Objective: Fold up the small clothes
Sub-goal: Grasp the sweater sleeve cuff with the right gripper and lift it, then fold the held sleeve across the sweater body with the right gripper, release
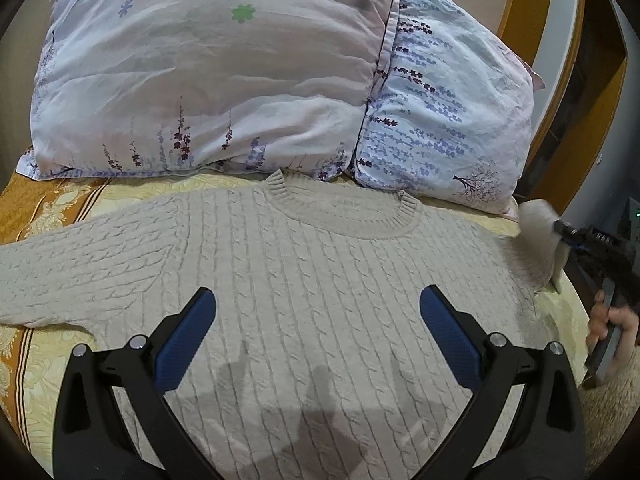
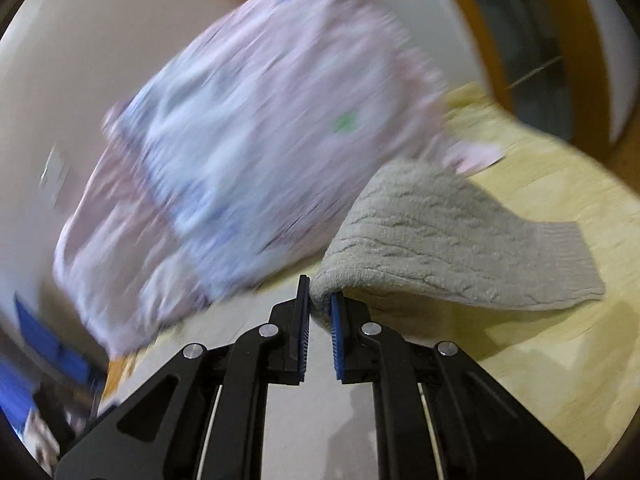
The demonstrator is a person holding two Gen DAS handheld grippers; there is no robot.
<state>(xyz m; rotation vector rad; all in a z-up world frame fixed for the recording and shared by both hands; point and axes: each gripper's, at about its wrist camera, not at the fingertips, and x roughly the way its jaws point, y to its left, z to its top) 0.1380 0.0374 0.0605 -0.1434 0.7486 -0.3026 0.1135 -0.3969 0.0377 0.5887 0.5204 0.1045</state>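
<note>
Here, right gripper [image 2: 320, 304] pinching sweater sleeve [image 2: 460, 248], lifted

L wrist cam hangs close over the sweater [image 1: 304, 280], facing along it toward the pillows [image 1: 224, 76], w/ the left gripper [image 1: 316, 320] in its foreground. R wrist cam sits low at the sweater's sleeve [image 2: 452, 240], right gripper [image 2: 320, 304] in front, view tilted & blurred. Both share sweater, pillows, bedspread [image 1: 52, 364].
</note>
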